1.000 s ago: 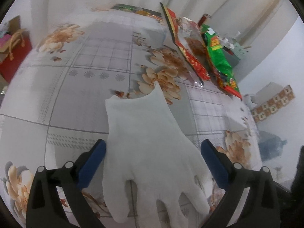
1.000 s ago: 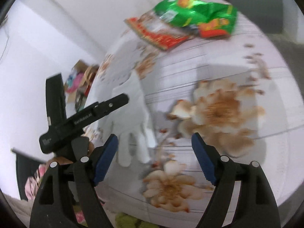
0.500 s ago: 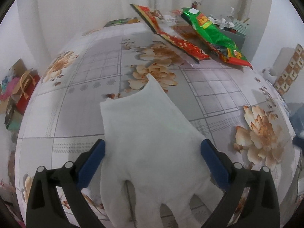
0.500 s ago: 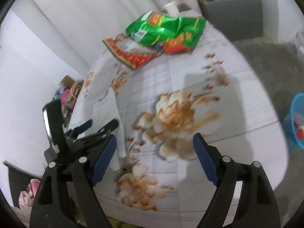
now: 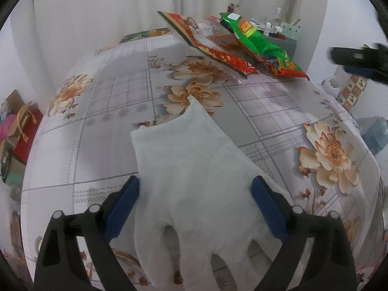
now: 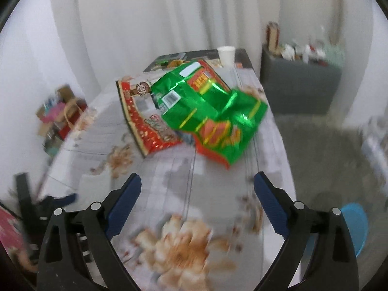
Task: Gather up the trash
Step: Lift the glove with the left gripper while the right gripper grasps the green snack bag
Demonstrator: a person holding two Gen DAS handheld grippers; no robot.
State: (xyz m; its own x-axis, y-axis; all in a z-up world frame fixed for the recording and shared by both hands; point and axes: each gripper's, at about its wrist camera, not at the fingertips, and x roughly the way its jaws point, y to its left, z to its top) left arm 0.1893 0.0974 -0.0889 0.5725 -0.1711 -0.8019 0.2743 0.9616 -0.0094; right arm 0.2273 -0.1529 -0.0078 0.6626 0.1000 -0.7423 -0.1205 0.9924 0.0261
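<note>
1. The step in hand looks like the first pick-up of trash: the left gripper (image 5: 195, 205) sits low over the bench (image 5: 109, 111), which is covered with a flower-printed cloth, and straddles a flat white fabric glove (image 5: 194, 181) lying on it.
2. Its jaws are closing, with the glove's palm between the blue pads (image 5: 122, 208); the left pad sits at the glove's edge, yet a firm pinch cannot be confirmed.
3. The right gripper (image 6: 197, 205) is empty, its jaws are opening wide, and it points towards the crumpled green foil snack bag (image 6: 208, 111), which overlaps a flat red printed snack wrapper (image 6: 145, 123) at the far end of the bench.
4. The next move for the left likely calls for bunching the limp cloth before lifting.
5. The right needs to travel forward and descend onto the green bag's raised crease.
6. A blue bin (image 6: 354, 228) on the floor seems the likely drop point.
</note>
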